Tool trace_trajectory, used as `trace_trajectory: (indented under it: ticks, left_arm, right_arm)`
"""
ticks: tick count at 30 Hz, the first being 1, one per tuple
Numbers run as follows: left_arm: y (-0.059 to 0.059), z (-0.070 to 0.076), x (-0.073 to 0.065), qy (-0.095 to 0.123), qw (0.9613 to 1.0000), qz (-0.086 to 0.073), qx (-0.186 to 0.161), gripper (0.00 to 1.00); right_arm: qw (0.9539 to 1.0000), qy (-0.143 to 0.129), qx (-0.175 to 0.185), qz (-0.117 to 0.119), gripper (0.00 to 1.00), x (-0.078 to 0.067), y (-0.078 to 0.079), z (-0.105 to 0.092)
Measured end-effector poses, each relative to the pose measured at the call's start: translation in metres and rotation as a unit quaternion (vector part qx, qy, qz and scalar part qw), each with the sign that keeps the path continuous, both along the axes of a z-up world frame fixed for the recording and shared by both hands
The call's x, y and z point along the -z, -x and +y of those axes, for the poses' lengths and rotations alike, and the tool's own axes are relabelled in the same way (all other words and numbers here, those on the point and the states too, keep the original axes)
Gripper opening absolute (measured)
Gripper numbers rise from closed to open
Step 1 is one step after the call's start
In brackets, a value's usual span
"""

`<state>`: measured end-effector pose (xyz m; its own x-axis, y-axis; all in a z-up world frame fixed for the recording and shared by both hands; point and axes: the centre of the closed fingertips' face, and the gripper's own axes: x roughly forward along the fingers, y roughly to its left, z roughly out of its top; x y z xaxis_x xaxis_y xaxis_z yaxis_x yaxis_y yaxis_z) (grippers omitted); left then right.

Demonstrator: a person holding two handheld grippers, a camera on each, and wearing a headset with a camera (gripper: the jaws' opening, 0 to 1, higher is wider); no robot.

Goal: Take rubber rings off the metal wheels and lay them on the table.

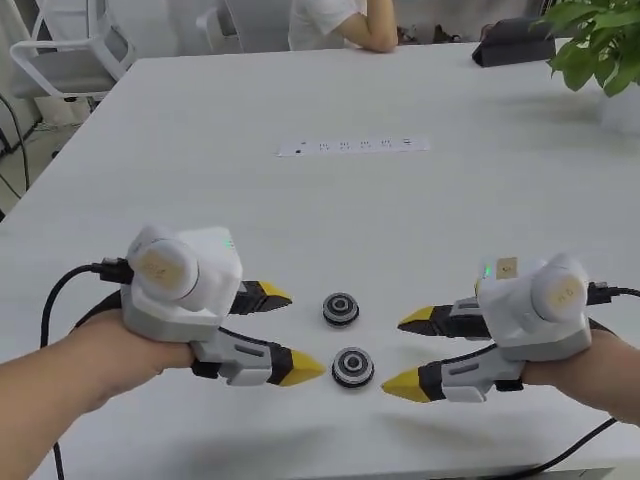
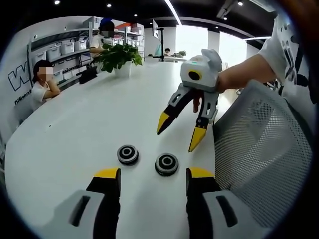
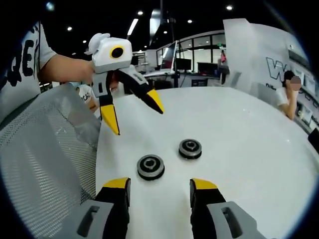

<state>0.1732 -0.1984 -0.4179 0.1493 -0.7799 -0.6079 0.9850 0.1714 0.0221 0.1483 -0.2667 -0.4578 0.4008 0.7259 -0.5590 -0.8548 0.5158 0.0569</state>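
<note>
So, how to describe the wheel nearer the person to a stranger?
On the white table, two wheels lie between the left hand-held gripper and the right hand-held gripper. It is the nearer wheel, closest to the person; the farther wheel sits beyond it.

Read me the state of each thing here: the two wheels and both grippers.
Near wheel: flat on the table, dark ring on, ungripped.
Far wheel: flat on the table, its ring on, ungripped.
Left gripper: open, empty, pointing at the wheels.
Right gripper: open, empty, facing the left one across the wheels.
</note>
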Motion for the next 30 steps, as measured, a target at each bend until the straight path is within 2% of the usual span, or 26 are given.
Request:
trace_trajectory:
  ticks: [15, 18, 24, 30]
  left_arm:
    - [0.012, -0.016, 0.015, -0.011, 0.9993, 0.014, 0.032, 0.36]
    - [0.015, -0.018, 0.019, -0.016, 0.9989, 0.025, 0.037, 0.34]
    - [0.018, -0.022, 0.026, -0.023, 0.9983, 0.026, 0.047, 0.26]
    - [0.021, -0.028, 0.031, -0.024, 0.9978, 0.031, 0.054, 0.23]
  right_arm:
    - [0.9997, 0.003, -0.019, 0.012, 0.36, 0.01, -0.001, 0.01]
    - [0.9996, 0.001, -0.021, 0.017, 0.33, 0.012, -0.001, 0.011]
    - [0.9994, 0.004, -0.024, 0.027, 0.29, 0.018, 0.001, 0.011]
    - [0.9992, 0.003, -0.027, 0.03, 0.27, 0.02, 0.002, 0.011]
